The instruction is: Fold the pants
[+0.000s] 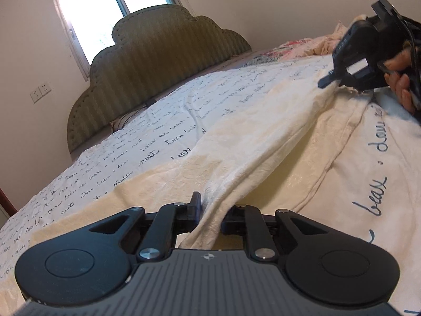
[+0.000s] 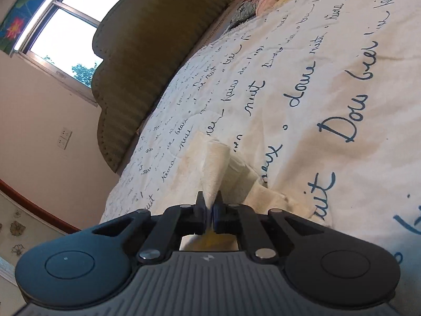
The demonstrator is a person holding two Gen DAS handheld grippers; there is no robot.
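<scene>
While both clamped: pants [image 1: 263, 142], cream, on bedspread [image 1: 163, 121].

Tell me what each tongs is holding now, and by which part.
Both hold the cream pants. The left tongs are shut on a raised fold of fabric; the right tongs pinch another bunched fold. Which part of the pants each is cannot be told.

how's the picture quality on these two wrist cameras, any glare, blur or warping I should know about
Left wrist view: the window is blown out white, the headboard is dim against it, and fisheye bends the room edges. Right wrist view: the horizon is tilted, the window is overexposed, the pants are sharp, and the bedspread lettering is stretched.
</scene>
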